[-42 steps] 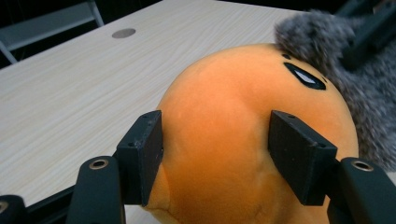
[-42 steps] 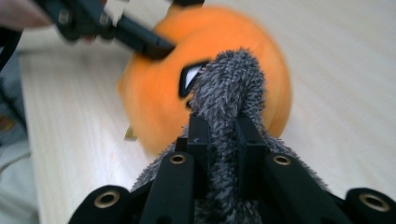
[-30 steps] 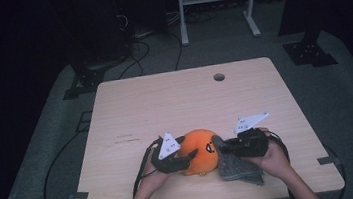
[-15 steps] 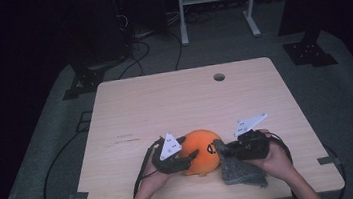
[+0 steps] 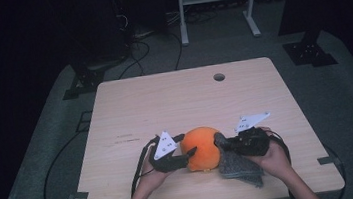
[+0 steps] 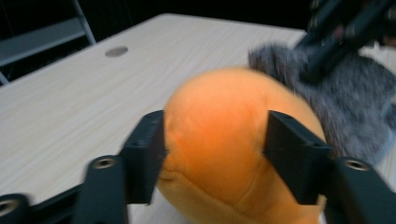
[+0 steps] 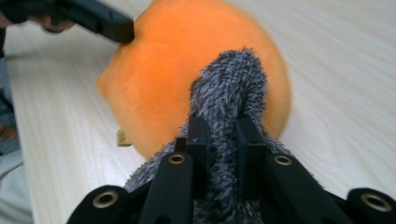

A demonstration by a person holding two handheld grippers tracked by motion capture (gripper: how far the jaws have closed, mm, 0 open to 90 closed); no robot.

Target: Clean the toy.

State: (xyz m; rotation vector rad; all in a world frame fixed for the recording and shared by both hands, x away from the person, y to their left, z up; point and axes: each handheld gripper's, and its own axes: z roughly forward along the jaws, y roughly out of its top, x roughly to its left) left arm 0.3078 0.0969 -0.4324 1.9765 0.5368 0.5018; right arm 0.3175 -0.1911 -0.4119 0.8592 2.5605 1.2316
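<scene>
At the near edge of the table (image 5: 130, 110), the left gripper (image 5: 184, 152) has its jaws on both sides of the orange plush ball (image 5: 203, 147); they have just been closing and now press its soft sides. The right gripper (image 5: 219, 141) is clamped tight on a fold of the grey fuzzy cloth (image 5: 237, 165), which touches the ball's right side and lies partly on the table.
</scene>
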